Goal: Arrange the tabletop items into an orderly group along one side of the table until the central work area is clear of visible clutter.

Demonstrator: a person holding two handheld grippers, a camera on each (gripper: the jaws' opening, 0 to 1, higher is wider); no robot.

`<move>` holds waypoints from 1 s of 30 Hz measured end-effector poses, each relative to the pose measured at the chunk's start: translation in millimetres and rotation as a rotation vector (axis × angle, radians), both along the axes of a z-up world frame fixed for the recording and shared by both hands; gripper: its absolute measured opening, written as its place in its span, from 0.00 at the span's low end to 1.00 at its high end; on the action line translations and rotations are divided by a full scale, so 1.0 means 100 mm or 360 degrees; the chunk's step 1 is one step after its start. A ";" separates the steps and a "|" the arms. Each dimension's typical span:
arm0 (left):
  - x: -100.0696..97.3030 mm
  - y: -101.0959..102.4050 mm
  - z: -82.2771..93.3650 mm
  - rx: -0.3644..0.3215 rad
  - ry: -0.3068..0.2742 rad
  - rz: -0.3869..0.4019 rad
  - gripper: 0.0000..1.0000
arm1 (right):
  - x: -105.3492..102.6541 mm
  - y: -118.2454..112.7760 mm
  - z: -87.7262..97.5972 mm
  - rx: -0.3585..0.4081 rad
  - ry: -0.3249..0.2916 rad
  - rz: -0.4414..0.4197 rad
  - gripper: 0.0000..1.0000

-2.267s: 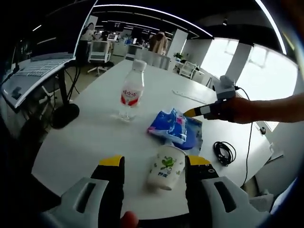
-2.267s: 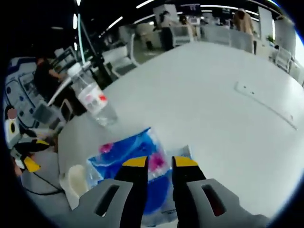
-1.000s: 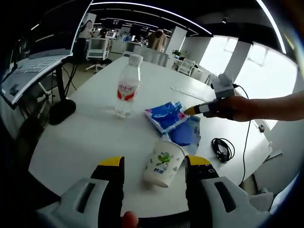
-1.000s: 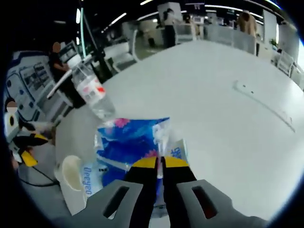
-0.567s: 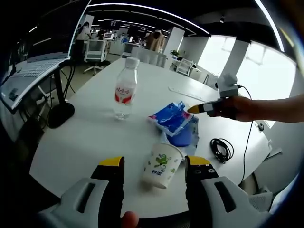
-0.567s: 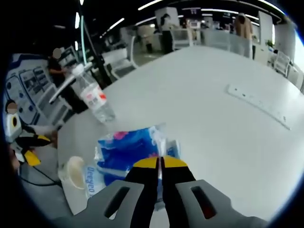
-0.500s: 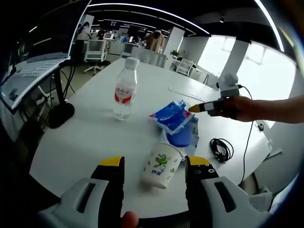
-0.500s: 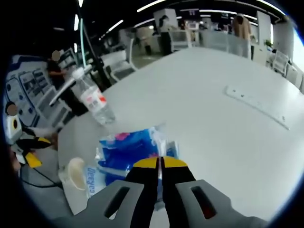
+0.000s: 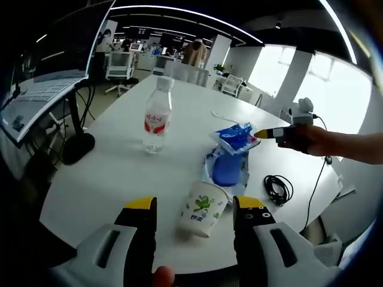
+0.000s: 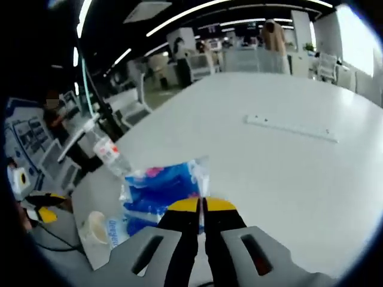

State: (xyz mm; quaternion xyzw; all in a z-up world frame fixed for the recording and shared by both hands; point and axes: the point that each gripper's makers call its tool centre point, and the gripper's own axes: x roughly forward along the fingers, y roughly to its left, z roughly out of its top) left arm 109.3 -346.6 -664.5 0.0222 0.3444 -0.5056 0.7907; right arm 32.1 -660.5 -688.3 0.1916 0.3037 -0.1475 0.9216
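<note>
Right hand-held gripper (image 10: 201, 206) pinching blue tissue pack (image 10: 160, 185), lifted off white bench (image 9: 119, 173). Left hand-held gripper (image 9: 194, 206) spread around upright paper cup (image 9: 203, 209); water bottle (image 9: 157, 115) upright beyond.

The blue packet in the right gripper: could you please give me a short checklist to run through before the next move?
1. Right gripper shut on the blue packet: ok, jaws closed on its edge.
2. Packet lifted off the table: ok in part; its upper end hangs from the gripper, the lower end seems to rest by the paper cup.
3. Left gripper free: ok, jaws open either side of the cup, not touching it.
4. Water bottle upright and apart from the packet: ok.
5. Black cable out of the packet's path: cannot tell.
</note>
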 end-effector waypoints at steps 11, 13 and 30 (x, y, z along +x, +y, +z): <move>-0.10 -0.09 0.00 0.0009 0.0000 -0.0055 0.51 | -0.88 -0.48 -0.03 0.0039 -0.0008 -0.0363 0.00; -0.12 -0.11 0.01 0.0008 -0.0003 -0.0066 0.51 | -1.01 -0.53 -0.03 0.0046 -0.0015 -0.0417 0.00; -0.21 -0.20 0.02 0.0017 -0.0014 -0.0119 0.50 | -1.44 -0.67 -0.16 0.0090 -0.0024 -0.0602 0.00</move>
